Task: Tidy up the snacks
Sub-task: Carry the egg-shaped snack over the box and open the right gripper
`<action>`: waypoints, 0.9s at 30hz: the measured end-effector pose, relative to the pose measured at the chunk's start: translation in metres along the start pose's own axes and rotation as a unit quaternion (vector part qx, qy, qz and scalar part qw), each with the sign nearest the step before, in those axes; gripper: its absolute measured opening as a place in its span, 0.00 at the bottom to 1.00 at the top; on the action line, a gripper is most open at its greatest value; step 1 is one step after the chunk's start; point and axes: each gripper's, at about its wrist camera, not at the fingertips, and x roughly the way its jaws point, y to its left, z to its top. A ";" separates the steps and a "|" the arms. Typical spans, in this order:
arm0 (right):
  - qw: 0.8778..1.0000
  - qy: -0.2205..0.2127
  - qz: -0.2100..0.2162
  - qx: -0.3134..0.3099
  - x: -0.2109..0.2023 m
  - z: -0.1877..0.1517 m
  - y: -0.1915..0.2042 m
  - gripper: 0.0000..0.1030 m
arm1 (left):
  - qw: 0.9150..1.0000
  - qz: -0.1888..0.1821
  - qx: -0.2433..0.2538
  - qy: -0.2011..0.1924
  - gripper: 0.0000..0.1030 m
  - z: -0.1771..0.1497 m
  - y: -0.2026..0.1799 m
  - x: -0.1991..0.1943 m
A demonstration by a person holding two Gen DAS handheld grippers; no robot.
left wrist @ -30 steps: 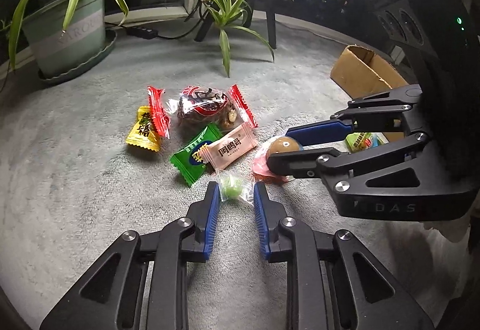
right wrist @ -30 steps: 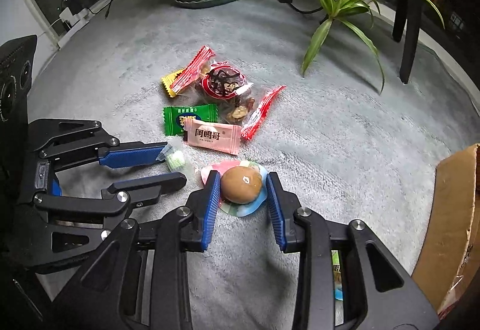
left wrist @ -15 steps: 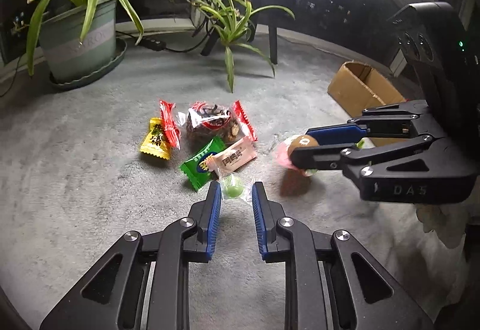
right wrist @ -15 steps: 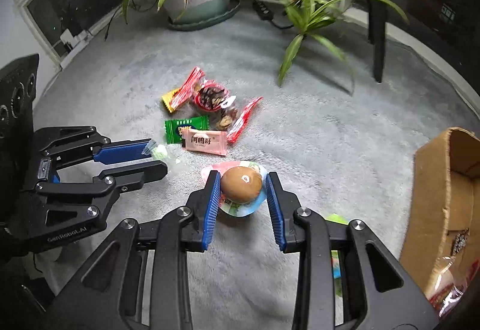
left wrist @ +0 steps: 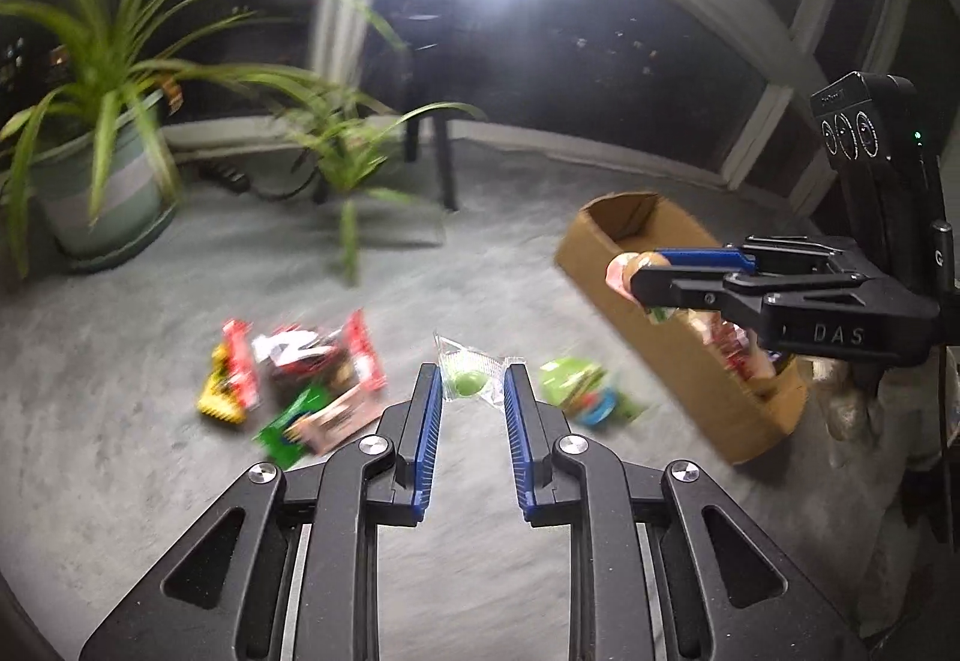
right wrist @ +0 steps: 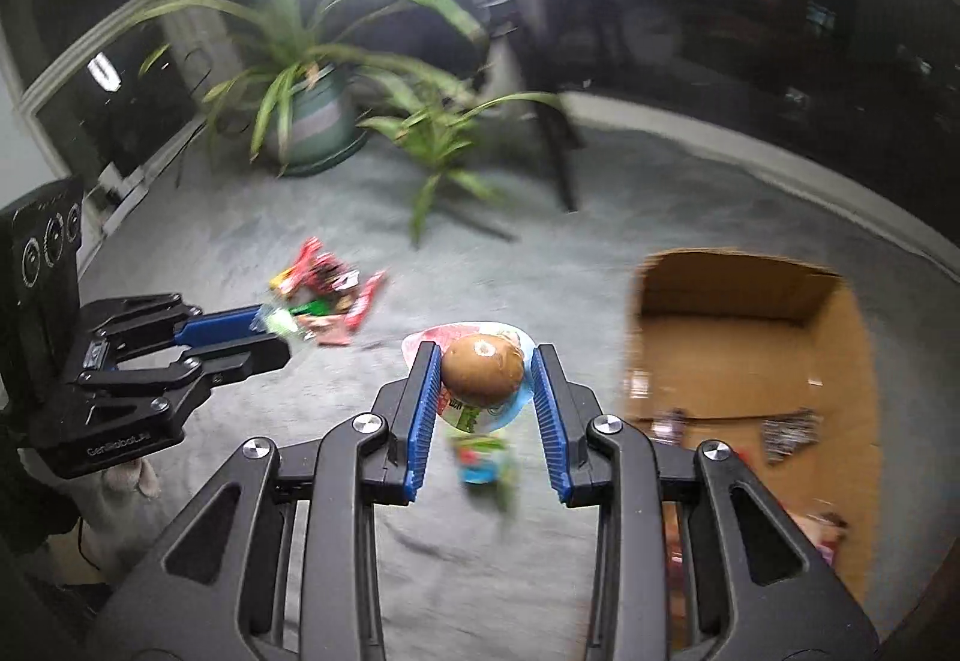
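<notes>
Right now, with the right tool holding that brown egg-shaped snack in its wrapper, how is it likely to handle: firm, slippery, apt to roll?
The snack bulges round between the right tool, so it probably feels firm and could roll if set down bare. Its glossy wrapper hangs loose below, likely floppy and somewhat slippery. It looks light, since only the tips carry it.

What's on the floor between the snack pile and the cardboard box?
A green-and-blue snack packet lies there on the grey carpet, seen in the left wrist view.
</notes>
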 end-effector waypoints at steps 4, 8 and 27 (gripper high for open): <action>0.999 -0.011 -0.027 0.025 -0.019 -0.006 -0.032 0.31 | 1.000 -0.023 0.014 -0.003 0.19 0.011 -0.026 0.007; 0.997 -0.015 -0.052 0.057 -0.036 -0.018 -0.067 0.31 | 0.998 -0.047 0.032 -0.001 0.19 0.020 -0.057 0.020; 0.985 -0.010 -0.100 0.141 -0.059 -0.067 -0.148 0.31 | 0.981 -0.138 0.128 0.053 0.19 0.013 -0.194 0.071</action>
